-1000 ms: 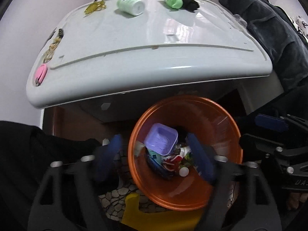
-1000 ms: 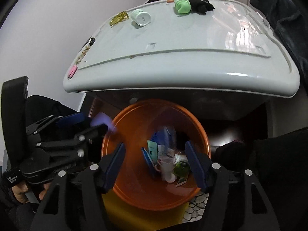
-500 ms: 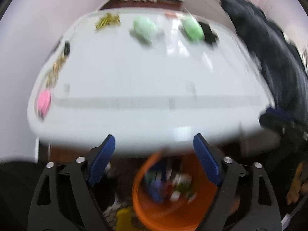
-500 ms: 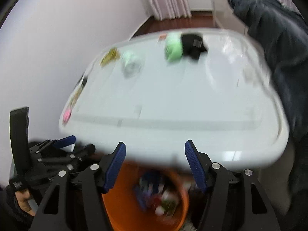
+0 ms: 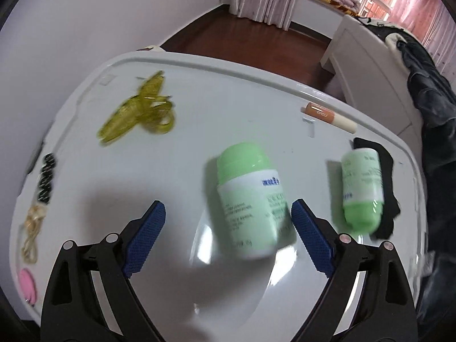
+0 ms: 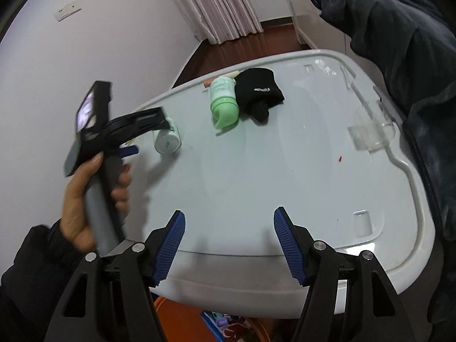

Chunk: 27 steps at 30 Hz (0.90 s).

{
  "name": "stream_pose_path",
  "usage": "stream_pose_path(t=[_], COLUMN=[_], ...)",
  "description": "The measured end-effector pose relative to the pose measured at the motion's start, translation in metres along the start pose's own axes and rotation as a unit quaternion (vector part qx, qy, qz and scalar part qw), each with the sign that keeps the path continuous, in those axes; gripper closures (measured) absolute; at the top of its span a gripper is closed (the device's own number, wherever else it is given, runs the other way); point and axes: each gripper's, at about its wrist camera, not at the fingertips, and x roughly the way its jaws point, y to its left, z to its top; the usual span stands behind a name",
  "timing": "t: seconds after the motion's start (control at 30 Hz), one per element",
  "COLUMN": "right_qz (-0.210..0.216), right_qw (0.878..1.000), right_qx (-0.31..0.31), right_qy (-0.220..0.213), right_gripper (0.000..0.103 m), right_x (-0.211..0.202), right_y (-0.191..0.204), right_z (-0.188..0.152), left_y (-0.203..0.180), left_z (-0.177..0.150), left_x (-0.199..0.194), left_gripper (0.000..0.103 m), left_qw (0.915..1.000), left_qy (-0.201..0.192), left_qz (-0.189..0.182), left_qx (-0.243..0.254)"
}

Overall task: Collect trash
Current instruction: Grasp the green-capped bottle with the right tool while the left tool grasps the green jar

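A white bottle with a green cap [image 5: 248, 199] lies on the white table [image 5: 176, 171]. My left gripper [image 5: 228, 216] hovers over it, jaws opening; the bottle sits between the blue fingertips and the right pad is close to its side, but neither pad presses it. A second green bottle [image 5: 362, 191] rests against a black cloth [image 5: 387, 171] to the right. My right gripper [image 6: 229, 222] stands open and empty over the table's near edge. In its view a hand holds the left gripper [image 6: 148, 138] beside the white bottle [image 6: 168, 139].
On the table are a yellow hair clip [image 5: 139, 111], a small tube [image 5: 327, 115], dark beads [image 5: 47, 176], a pink item [image 5: 27, 285] and a clear plastic piece [image 6: 373, 134]. An orange bin [image 6: 176, 319] shows below the table edge. A dark coat [image 6: 399, 42] hangs at the right.
Both grippers have swung from above the orange bin up over the table top. The left gripper's jaws have widened and it now frames the white and green bottle.
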Motion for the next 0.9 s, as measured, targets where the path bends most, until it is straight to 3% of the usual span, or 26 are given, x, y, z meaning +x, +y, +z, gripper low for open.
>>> stream_pose_path(t=[0.1,0.13,0.23,0.4,0.53,0.73,0.9], right_qz=[0.006,0.006,0.009,-0.001,-0.005,-0.008,-0.054], right_qw=[1.000,1.000,1.000,1.000,1.000,0.994,0.991], right_qx=[0.005,0.005,0.001,-0.012,-0.020,-0.104,-0.104], right_qy=[0.003,0.004,0.008,0.010,-0.005,0.008,0.065], right_gripper=[0.039,0.039,0.039,0.039,0.039,0.039,0.045], right_x=[0.001,0.002,0.003,0.006,0.005,0.051,0.120], right_y=[-0.002,-0.001,0.002,0.009,0.018,0.059,0.064], right_z=[-0.001,-0.002,-0.003,-0.004,0.018,0.100,0.154], left_y=[-0.006,-0.010,-0.020,-0.007,0.016,0.055,0.065], left_z=[-0.003,-0.006,-0.017,-0.026,-0.049,-0.098,-0.133], left_x=[0.021,0.021,0.016,0.003,-0.038,-0.103,-0.107], left_gripper=[0.016,0.021,0.056,0.057,0.057,0.057,0.056], left_qw=[0.9996,0.9990,0.9952,0.9957,0.9963,0.9943,0.9921], left_qy=[0.014,-0.009,-0.056,-0.047,-0.034,-0.015,0.002], left_qz=[0.024,0.042,0.049,0.032,0.005,-0.036,-0.048], left_qx=[-0.003,0.013,0.063,0.073,0.079,0.099,0.115])
